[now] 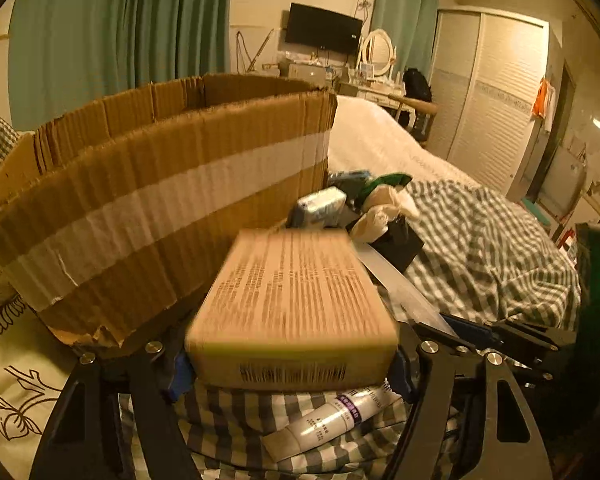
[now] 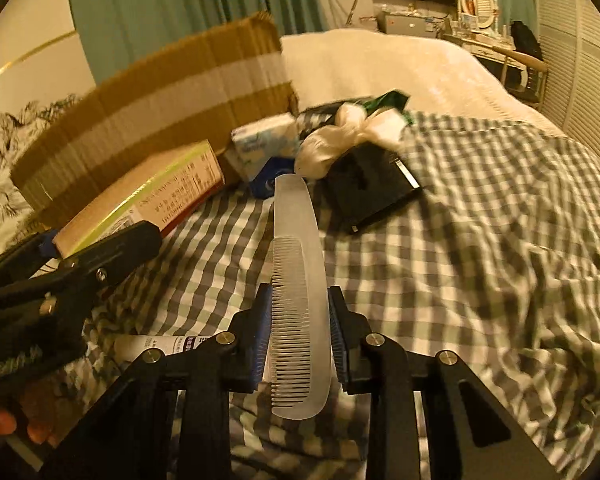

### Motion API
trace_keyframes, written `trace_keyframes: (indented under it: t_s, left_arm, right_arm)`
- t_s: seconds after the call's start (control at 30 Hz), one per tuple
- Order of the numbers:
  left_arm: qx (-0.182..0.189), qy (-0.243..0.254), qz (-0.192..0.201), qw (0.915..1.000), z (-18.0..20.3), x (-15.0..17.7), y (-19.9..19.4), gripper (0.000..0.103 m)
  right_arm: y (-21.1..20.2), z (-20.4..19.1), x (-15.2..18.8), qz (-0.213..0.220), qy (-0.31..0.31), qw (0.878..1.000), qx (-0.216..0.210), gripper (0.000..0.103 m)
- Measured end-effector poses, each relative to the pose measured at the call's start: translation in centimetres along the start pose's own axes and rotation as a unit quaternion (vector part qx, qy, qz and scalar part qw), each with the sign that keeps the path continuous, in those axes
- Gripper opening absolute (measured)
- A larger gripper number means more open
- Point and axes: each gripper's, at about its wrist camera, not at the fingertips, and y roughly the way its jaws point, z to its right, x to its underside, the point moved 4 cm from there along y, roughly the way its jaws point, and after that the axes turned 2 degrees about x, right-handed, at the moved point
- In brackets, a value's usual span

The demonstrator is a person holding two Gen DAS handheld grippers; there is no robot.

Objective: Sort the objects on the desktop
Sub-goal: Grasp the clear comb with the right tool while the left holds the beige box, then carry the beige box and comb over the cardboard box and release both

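In the left wrist view my left gripper point(image 1: 290, 364) is shut on a tan printed carton point(image 1: 296, 300), its blue pads against both long sides. The carton is held in front of the big cardboard box point(image 1: 160, 200). A white tube point(image 1: 332, 420) lies on the checked cloth beneath it. In the right wrist view my right gripper point(image 2: 298, 332) is shut on a frosted white comb point(image 2: 296, 280), which points away from me above the checked cloth point(image 2: 480, 240). The left gripper point(image 2: 96, 240) with the carton point(image 2: 152, 196) shows at the left of that view.
Beyond the comb lie a pale blue tissue pack point(image 2: 264, 144), a knotted white plastic bag point(image 2: 340, 136), a flat black case point(image 2: 368, 188) and a green packet point(image 2: 388, 100). The cardboard box point(image 2: 160, 108) stands behind them. All of it rests on a bed.
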Motion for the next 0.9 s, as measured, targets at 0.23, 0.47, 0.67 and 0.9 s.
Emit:
trace_keyframes:
  t_s: [0.23, 0.47, 0.67, 0.9]
  left_arm:
    - [0.008, 0.016, 0.004, 0.9998, 0.8, -0.6, -0.4, 0.075]
    - [0.026, 0.007, 0.014, 0.9996, 0.9, -0.8, -0.6, 0.075]
    - [0.037, 0.003, 0.1, 0.9943, 0.9, -4.5, -4.9, 0.075]
    - [-0.005, -0.03, 0.197, 0.9799, -3.3, -10.7, -10.2, 0.075]
  right_arm:
    - [-3.3, -0.5, -1.4, 0.033, 0.013, 0.999, 0.0, 0.026]
    - [-3.5, 1.3, -2.0, 0.043, 0.052, 0.998, -0.007, 0.026]
    - [-6.7, 0.5, -4.8, 0.09, 0.042, 0.994, -0.038, 0.026]
    - [-8.6, -3.9, -11.2, 0.127, -0.007, 0.988, -0.09, 0.026]
